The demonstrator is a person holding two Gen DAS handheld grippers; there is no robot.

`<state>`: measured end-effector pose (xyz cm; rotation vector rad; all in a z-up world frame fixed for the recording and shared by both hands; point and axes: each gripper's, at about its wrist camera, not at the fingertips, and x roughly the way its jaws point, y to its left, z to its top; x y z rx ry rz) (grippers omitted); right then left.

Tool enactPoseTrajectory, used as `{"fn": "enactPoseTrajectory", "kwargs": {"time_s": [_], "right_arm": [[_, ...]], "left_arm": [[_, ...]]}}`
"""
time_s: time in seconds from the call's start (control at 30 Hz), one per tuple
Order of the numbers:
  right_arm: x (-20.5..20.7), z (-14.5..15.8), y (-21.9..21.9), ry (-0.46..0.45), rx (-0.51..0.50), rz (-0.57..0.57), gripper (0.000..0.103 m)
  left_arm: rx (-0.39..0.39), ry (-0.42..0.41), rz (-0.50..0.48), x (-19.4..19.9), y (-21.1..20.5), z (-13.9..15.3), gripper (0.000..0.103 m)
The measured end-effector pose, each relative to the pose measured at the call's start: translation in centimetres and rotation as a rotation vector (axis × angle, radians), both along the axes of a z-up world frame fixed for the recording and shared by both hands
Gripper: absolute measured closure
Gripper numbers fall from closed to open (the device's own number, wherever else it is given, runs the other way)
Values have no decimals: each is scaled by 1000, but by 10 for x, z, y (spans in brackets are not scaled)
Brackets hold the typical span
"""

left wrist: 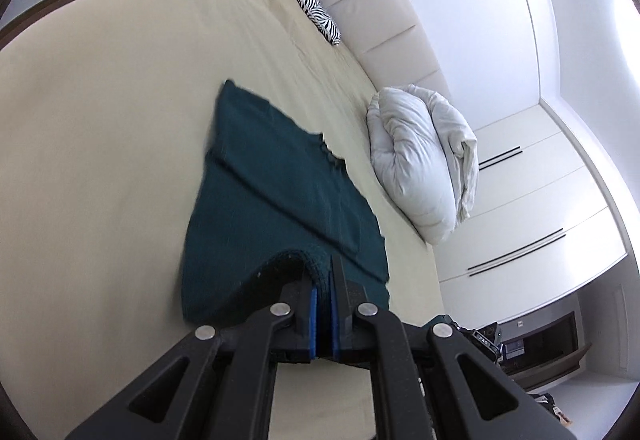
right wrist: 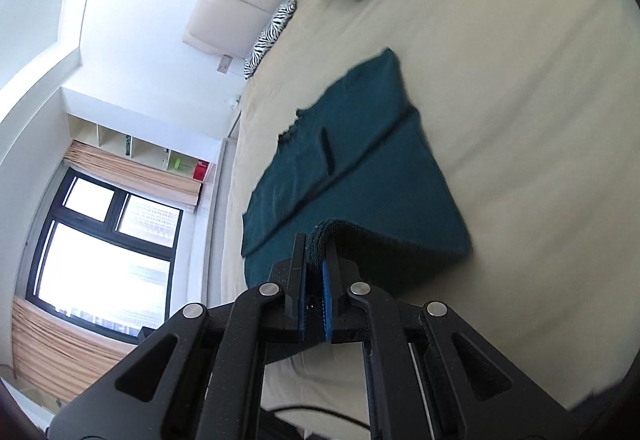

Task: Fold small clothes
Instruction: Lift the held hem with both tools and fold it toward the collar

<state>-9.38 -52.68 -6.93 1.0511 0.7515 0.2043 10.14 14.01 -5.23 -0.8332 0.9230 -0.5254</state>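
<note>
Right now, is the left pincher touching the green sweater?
Touching. The left wrist view shows the left gripper shut on the teal sweater, its knit hem pinched between the blue pads.

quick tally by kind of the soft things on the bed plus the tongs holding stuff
teal garment: 1, clamped at its near edge by both tongs
white duvet bundle: 1
zebra-print pillow: 1
tongs: 2, left tongs and right tongs, both shut on the garment
total: 5
</note>
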Motion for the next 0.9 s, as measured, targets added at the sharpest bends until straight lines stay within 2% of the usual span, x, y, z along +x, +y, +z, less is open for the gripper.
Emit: {"fn": "enactPoseTrajectory", "kwargs": {"time_s": [0.27, 0.4, 0.67, 0.9], "right_arm": [[128, 10, -15, -5, -80, -48, 98], [189, 4, -20, 4, -121, -63, 98], [283, -16, -19, 36, -213, -77, 98], [336, -55, -31, 87, -208, -136, 96]], "left_arm": [[9, 27, 51, 116, -14, -7, 97], [43, 49, 75, 167, -21, -20, 97], [106, 109, 112, 232, -31, -50, 97], [153, 146, 126, 273, -46, -75, 96]]}}
